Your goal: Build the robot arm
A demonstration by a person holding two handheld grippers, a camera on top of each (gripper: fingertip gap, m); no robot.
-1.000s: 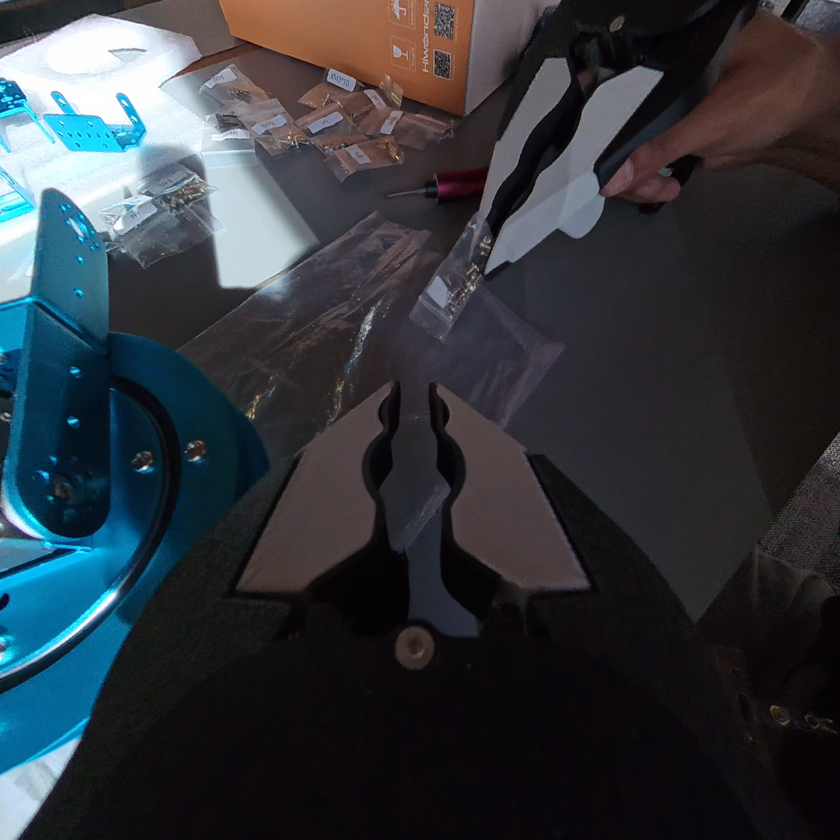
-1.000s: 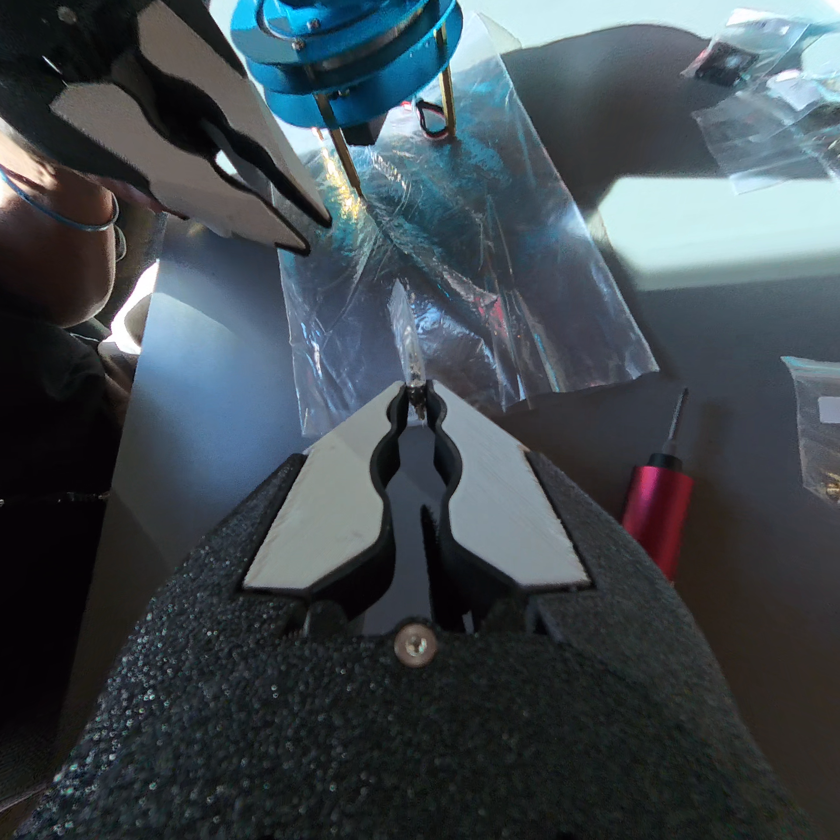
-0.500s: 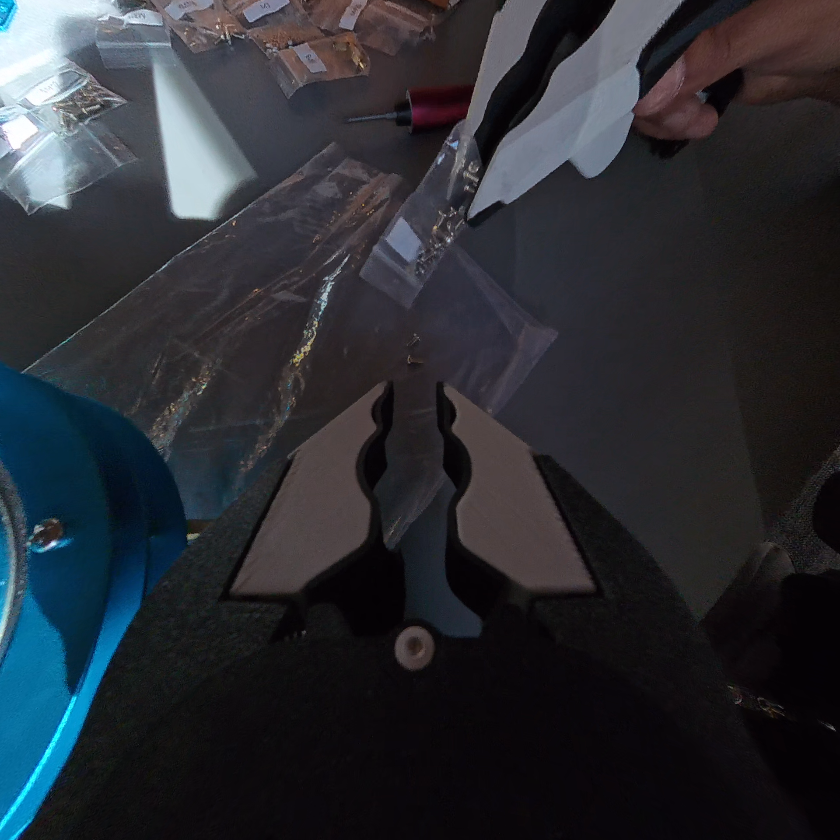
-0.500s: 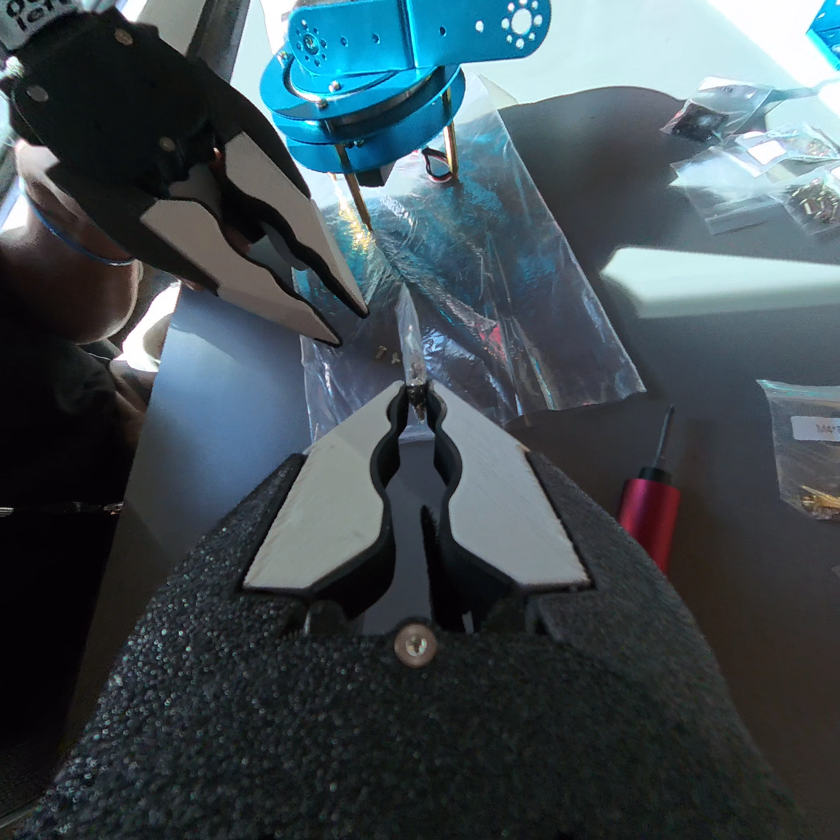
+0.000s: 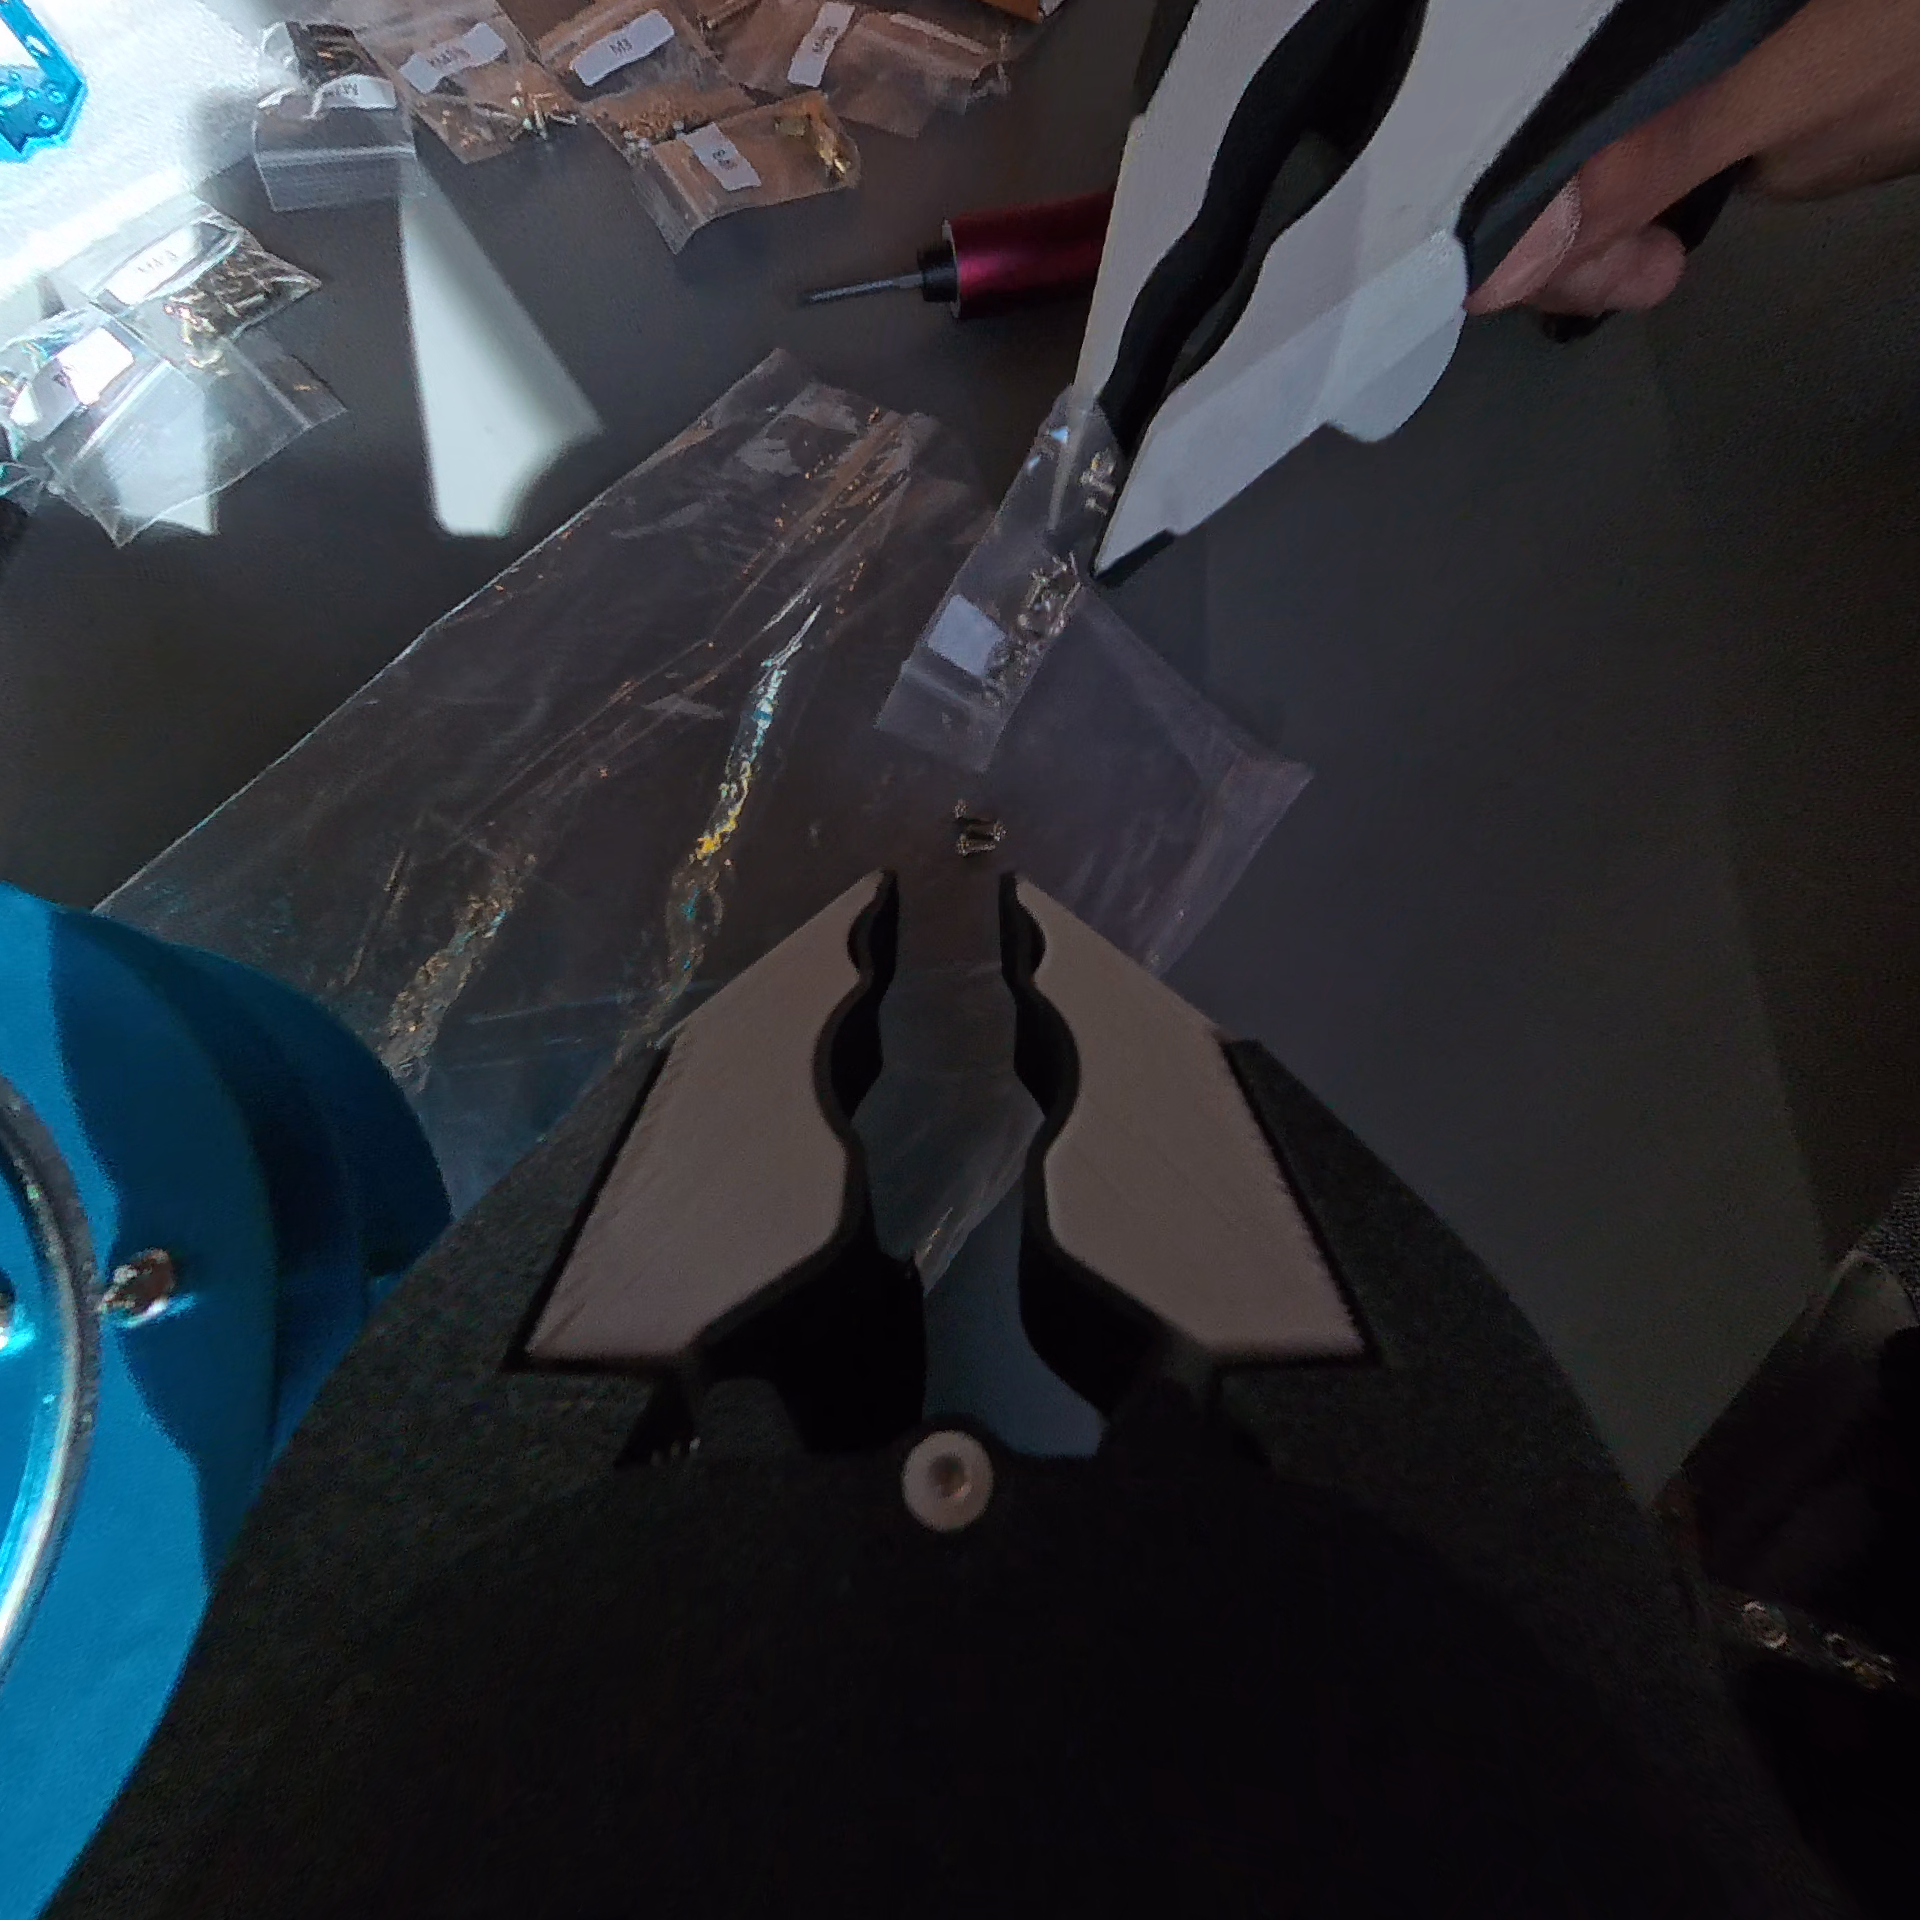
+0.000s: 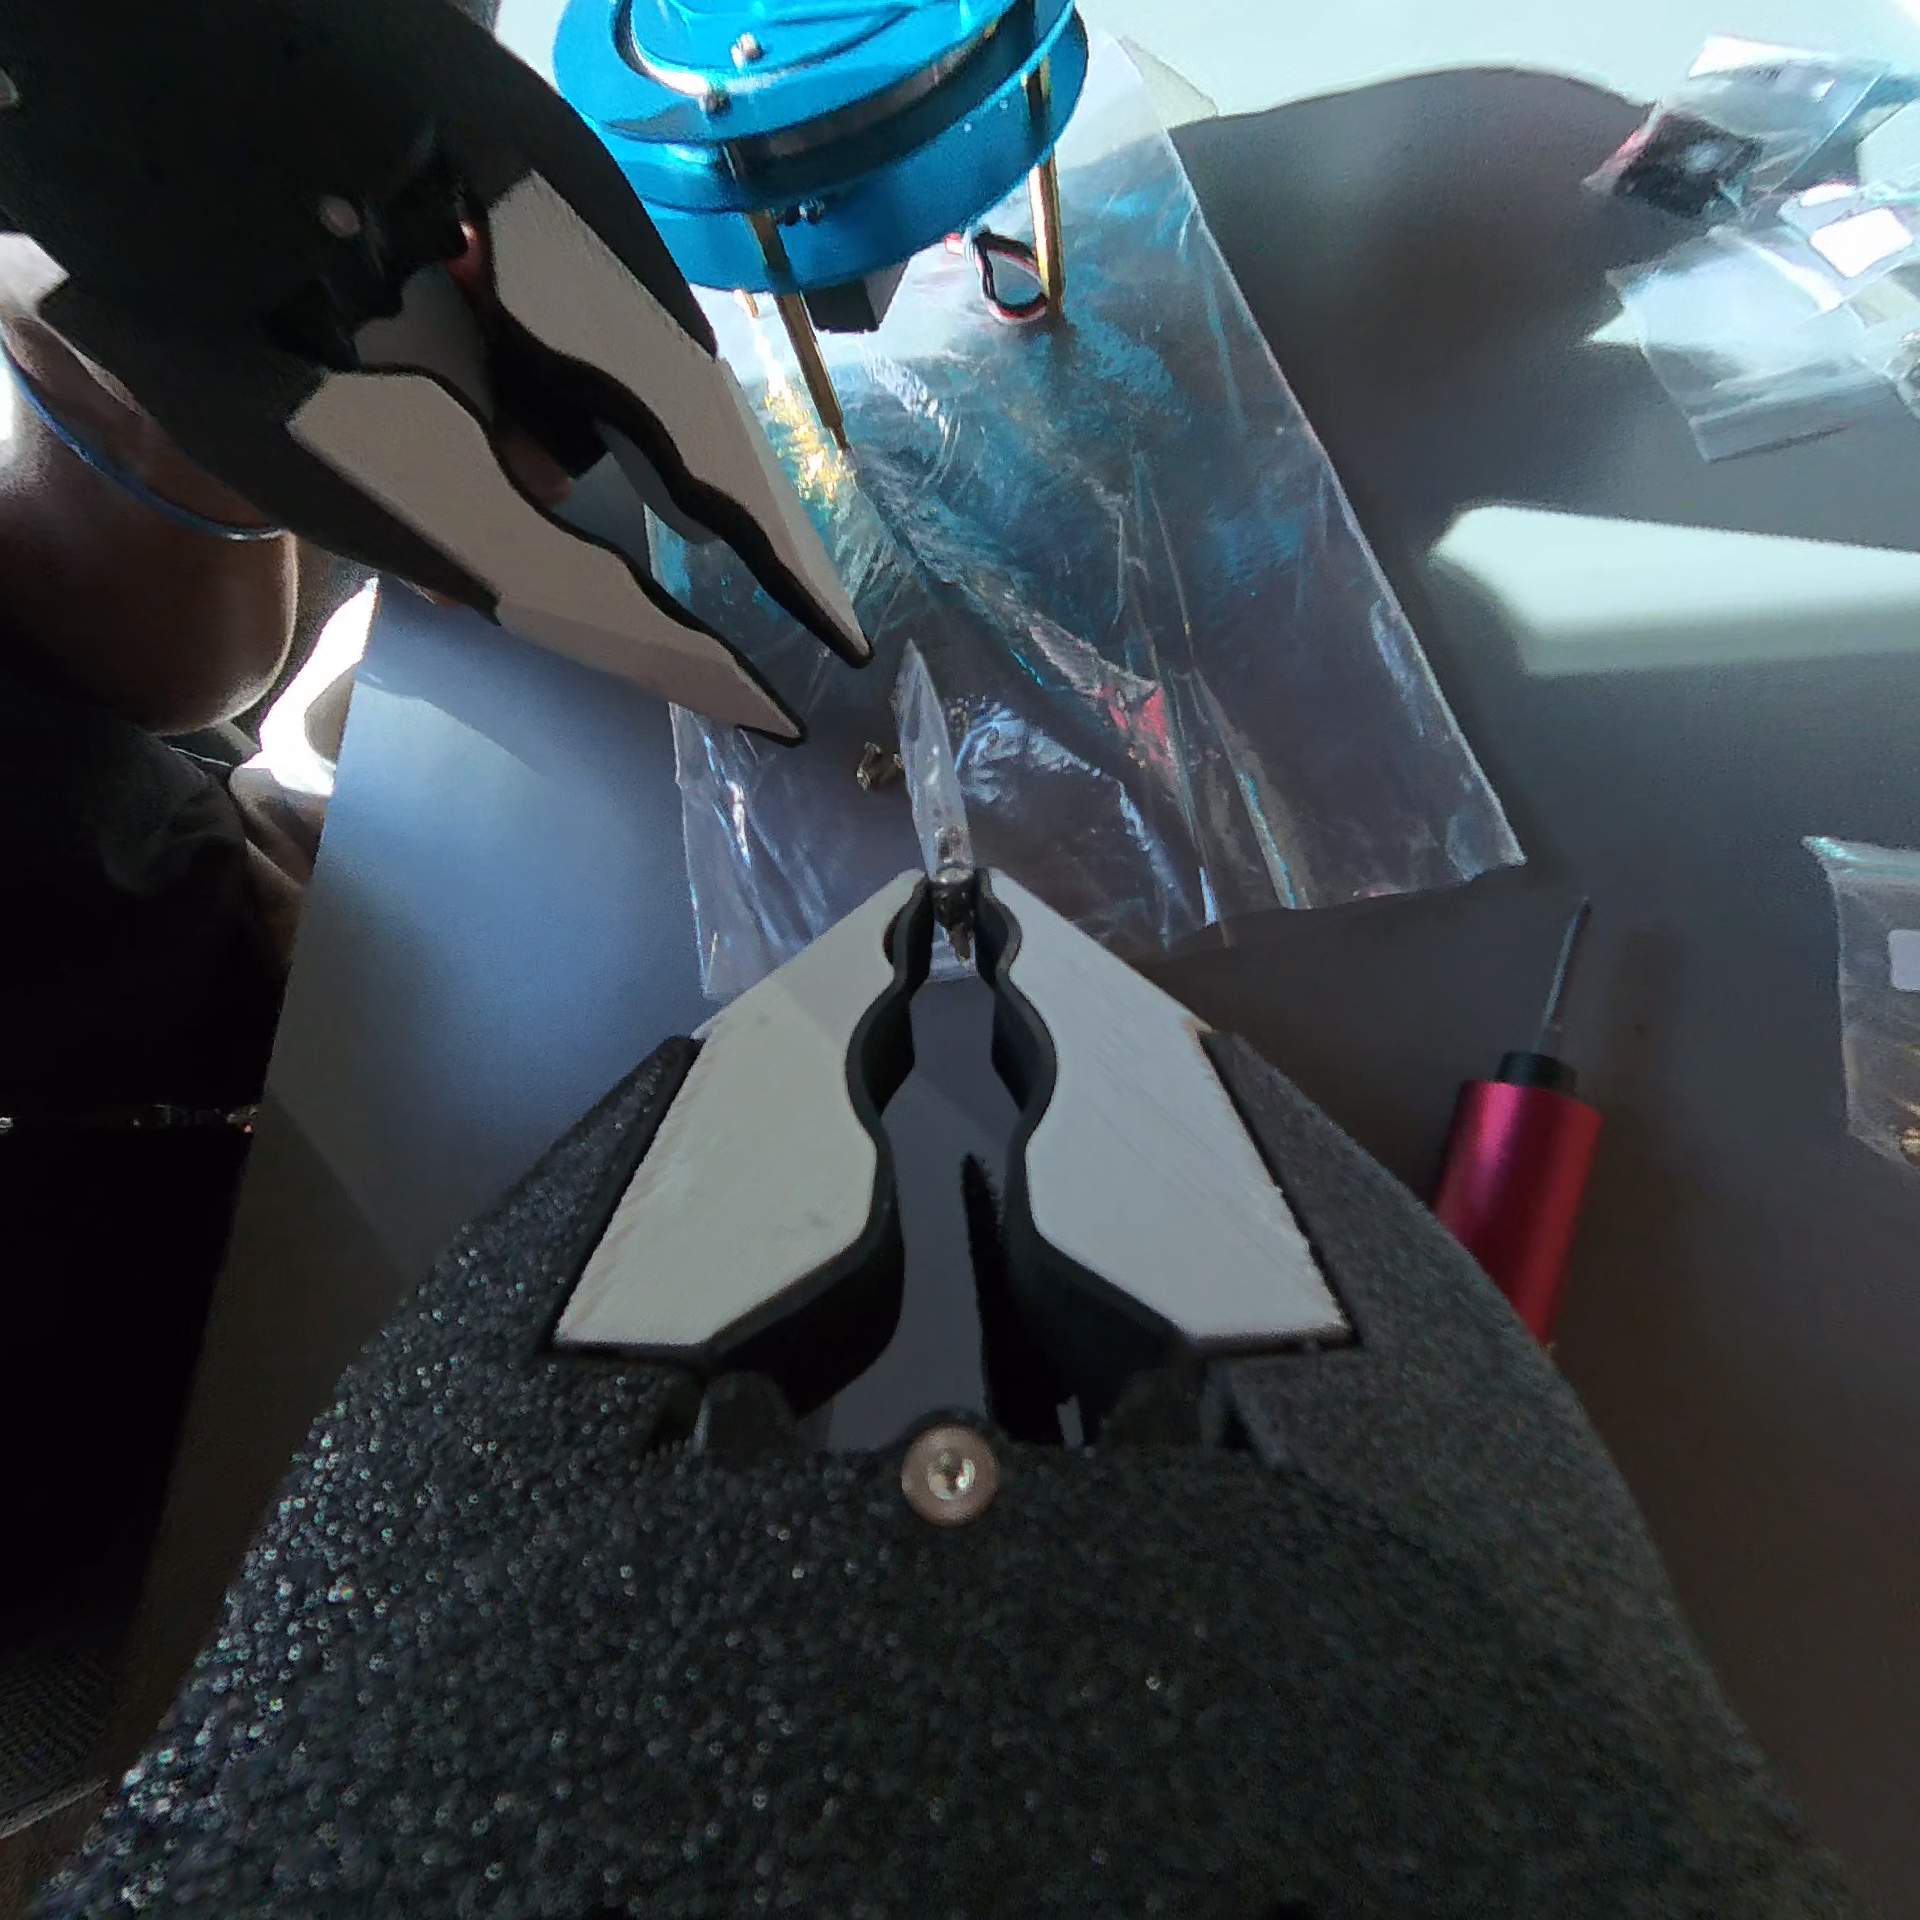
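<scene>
My right gripper (image 6: 951, 894) is shut on the top edge of a small clear bag of screws (image 6: 928, 748) and holds it hanging above the table. In the left wrist view the right gripper (image 5: 1107, 545) and the small bag (image 5: 992, 655) are at the upper right. Two small loose screws (image 5: 977, 831) lie on a clear plastic sheet (image 5: 520, 779) just ahead of my left gripper (image 5: 948, 883), which is open and empty. In the right wrist view the left gripper (image 6: 826, 691) hovers close to the loose screws (image 6: 878, 769).
A blue round metal base (image 6: 821, 135) on brass legs stands on the plastic sheet (image 6: 1143, 675); it also shows in the left wrist view (image 5: 156, 1195). A red screwdriver (image 6: 1517, 1174) lies to the right. Several bags of screws (image 5: 675, 114) lie at the back. There is about 7 centimetres between the tips of the two grippers. My right gripper is the nearer one to the red screwdriver (image 6: 1517, 1174): about 10 centimetres, against 15 centimetres. It turns up in the left wrist view (image 5: 1006, 227) as well.
Two screws now lie on the plastic sheet under the bag. My left gripper has opened wider and come closer to the bag. The right gripper stays shut on the bag.
</scene>
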